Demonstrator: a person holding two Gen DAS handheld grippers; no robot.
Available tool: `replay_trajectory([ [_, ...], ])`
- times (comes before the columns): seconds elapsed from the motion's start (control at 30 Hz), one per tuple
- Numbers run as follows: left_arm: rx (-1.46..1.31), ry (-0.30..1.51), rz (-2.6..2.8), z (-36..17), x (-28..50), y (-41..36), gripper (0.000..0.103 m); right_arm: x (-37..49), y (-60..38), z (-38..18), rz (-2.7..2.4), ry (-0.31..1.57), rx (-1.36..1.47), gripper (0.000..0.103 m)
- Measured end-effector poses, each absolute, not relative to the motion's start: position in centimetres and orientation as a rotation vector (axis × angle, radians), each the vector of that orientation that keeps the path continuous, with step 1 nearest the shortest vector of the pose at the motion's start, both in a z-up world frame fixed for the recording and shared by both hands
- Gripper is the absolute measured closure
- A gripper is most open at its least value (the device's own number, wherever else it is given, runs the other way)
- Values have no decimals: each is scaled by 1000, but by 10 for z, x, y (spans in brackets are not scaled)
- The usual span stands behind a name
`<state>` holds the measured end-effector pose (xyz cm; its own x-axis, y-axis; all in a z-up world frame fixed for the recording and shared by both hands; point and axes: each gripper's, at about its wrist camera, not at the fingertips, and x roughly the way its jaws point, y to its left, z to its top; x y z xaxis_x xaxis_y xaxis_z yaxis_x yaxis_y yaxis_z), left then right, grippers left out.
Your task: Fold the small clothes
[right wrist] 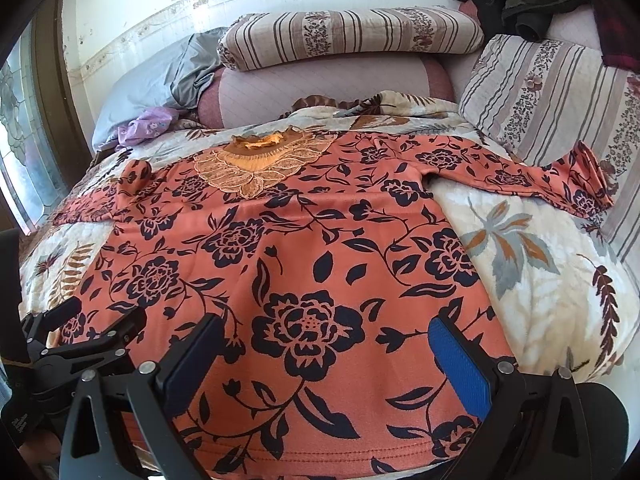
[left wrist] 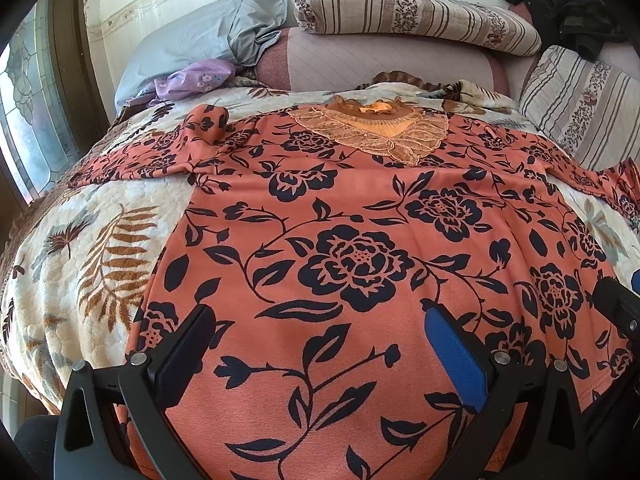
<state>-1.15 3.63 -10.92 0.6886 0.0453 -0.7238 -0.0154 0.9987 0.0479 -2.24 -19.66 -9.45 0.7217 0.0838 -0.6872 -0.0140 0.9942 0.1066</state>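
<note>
across the bed, an orange floral top (left wrist: 352, 240) lies spread flat on a leaf-patterned blanket (left wrist: 92, 248), both grippers poised at its near hem.

left gripper (left wrist: 320, 364) hangs over the near left part of the top, jaws spread wide with nothing between them but the cloth below; right gripper (right wrist: 332, 364) sits the same way over the near right part, wide apart and holding nothing. the top's lace collar (right wrist: 256, 168) points to the far side, one sleeve (right wrist: 552, 184) stretched out to the right toward a striped pillow (right wrist: 560, 92), the other bunched at the far left. a rolled striped quilt (left wrist: 408, 16), grey pillow (left wrist: 180, 48) and purple cloth (left wrist: 188, 80) lie at the far end.
</note>
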Motion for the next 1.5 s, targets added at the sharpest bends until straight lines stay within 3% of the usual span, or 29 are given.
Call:
replay_trajectory([
  [0.4,30,800,18,-109,-13,36,0,-23,-200,-92,61,754,112,0],
  [0.63,-74,757,66,-97,-11,58,0,-25,-235,-73,60,709,265,0],
  [0.87,-196,908,92,-125,8,76,0,0,-344,-64,20,695,591,0],
  [1.03,-82,924,132,-135,13,63,0,43,-470,-109,-141,770,979,0],
  [1.17,-82,891,144,-137,11,63,0,58,-543,-136,-245,685,1162,0],
  [1.23,-79,874,144,-138,11,64,0,66,-560,-126,-326,659,1054,3],
  [1.37,-76,851,156,-139,13,63,0,86,-555,-74,-418,593,562,5],
  [1.5,-78,843,169,-139,16,62,0,129,-541,-55,-437,634,140,5],
])
